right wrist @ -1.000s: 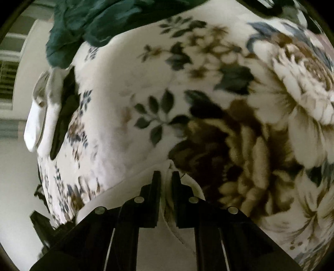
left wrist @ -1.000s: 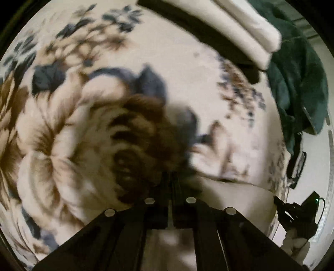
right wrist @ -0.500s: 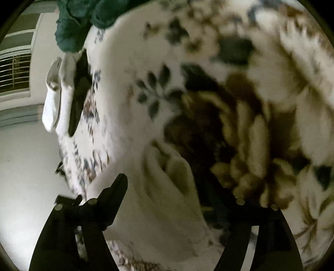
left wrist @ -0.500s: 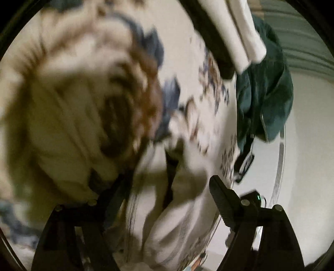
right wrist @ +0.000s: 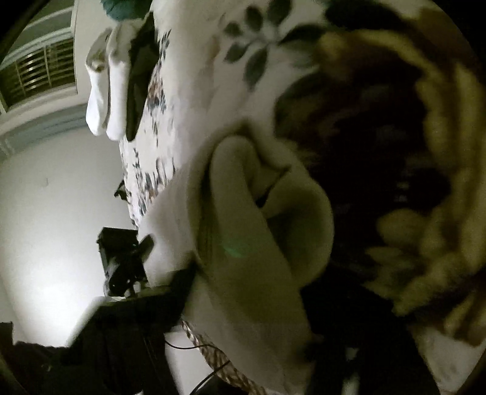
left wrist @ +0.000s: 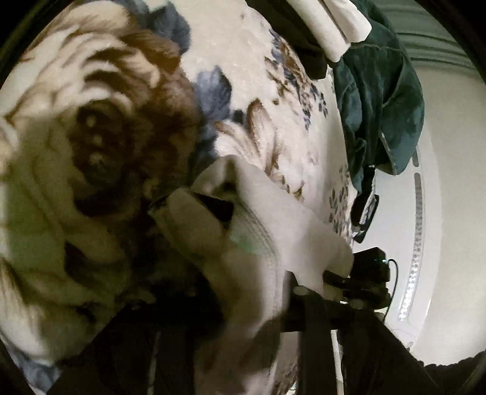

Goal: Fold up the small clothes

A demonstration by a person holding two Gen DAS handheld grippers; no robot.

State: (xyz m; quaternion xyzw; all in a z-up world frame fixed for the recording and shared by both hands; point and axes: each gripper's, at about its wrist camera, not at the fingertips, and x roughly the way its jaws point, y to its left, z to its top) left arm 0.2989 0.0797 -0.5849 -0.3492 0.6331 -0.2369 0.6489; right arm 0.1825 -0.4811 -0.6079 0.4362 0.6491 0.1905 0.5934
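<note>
A small white garment (left wrist: 261, 231) lies bunched on the floral blanket (left wrist: 249, 79), between my left gripper's fingers (left wrist: 306, 307). The left gripper (left wrist: 237, 316) is open, its fingers wide apart around the cloth. The same white garment (right wrist: 249, 231) shows in the right wrist view, folded over on itself. My right gripper (right wrist: 252, 307) is open too, with one dark finger (right wrist: 170, 288) beside the cloth. Each view shows the other gripper at the blanket's edge (left wrist: 364, 273) (right wrist: 124, 258).
Folded white clothes (left wrist: 334, 27) (right wrist: 106, 82) and a black piece (right wrist: 139, 66) lie stacked at the blanket's far end. A dark green garment (left wrist: 379, 100) is heaped beside them. A pale floor (right wrist: 45, 197) lies past the blanket's edge.
Both grippers were shut on the white garment one second ago. They have opened wide and let it drop onto the blanket, where it lies bunched. Both views have tilted and pulled back.
</note>
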